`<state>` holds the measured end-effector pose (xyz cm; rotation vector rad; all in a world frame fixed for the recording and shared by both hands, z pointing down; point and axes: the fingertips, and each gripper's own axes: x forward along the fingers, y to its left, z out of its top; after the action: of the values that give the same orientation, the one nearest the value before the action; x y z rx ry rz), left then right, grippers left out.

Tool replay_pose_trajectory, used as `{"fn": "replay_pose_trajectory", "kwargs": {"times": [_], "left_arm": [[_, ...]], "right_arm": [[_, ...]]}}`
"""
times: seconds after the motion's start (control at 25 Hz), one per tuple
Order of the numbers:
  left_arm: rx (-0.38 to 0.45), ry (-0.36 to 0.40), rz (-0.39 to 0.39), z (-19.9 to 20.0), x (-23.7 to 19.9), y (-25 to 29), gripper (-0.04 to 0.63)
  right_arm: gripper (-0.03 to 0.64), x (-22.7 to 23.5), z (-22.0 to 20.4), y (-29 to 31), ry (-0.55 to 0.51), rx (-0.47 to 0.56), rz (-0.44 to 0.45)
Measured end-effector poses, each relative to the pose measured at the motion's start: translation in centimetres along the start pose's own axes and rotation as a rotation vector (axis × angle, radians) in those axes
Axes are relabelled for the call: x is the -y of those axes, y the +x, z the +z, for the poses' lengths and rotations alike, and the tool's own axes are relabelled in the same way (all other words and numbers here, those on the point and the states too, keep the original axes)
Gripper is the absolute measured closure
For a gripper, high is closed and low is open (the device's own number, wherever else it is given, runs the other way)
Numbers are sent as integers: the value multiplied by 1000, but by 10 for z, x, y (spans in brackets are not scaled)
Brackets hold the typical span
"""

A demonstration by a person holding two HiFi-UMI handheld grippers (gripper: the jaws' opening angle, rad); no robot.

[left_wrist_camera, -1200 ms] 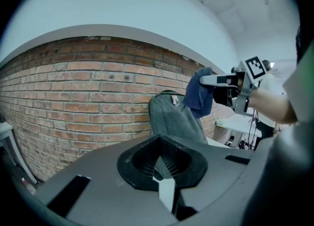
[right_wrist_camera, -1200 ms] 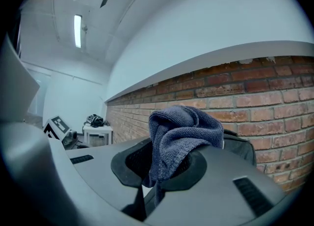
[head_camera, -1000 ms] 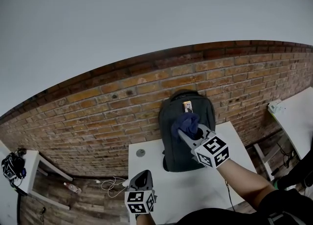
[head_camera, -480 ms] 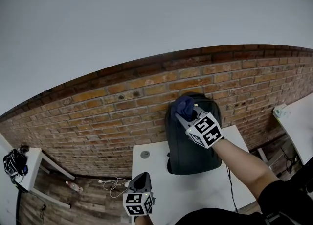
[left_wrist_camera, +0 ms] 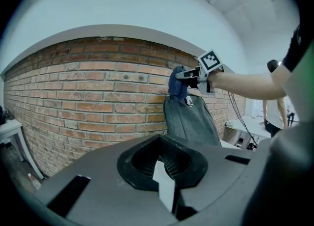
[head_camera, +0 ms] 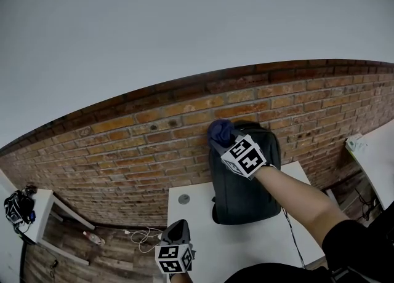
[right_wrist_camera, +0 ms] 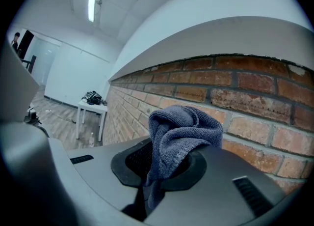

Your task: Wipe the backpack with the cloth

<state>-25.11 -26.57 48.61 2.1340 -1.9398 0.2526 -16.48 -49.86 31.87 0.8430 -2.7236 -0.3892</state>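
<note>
Blue-grey terry textile on the cloth (right_wrist_camera: 184,127): looped pile, matt, soft folds. Dark grey woven fabric on the backpack (head_camera: 243,192): matt, fine grain, shallow creases. Moulded grey plastic on the right gripper (right_wrist_camera: 162,168) and the left gripper (left_wrist_camera: 164,168): smooth, satin sheen. Black ribbed lining on the fingers (right_wrist_camera: 133,160): matt, rubber-like. Flat printed faces on the marker cube (head_camera: 244,157): black on white, matt. Smooth white finish on the tabletop (head_camera: 197,214), low sheen. Rough fired brick on the brick wall (head_camera: 123,146): matt, chipped faces, gritty recessed mortar. Smooth matt paint on the upper wall (head_camera: 184,23). Wood-grain planks on the floor (head_camera: 86,260).
</note>
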Motion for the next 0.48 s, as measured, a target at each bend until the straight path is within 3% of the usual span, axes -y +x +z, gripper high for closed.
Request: {"fn": "replay_pose_trajectory", "kwargs": {"times": [0.48], "left_arm": [[-38,-27,31,-16,-15,-7,605]], "right_arm": [[580,5,-41,55,-29,-178,4]]}}
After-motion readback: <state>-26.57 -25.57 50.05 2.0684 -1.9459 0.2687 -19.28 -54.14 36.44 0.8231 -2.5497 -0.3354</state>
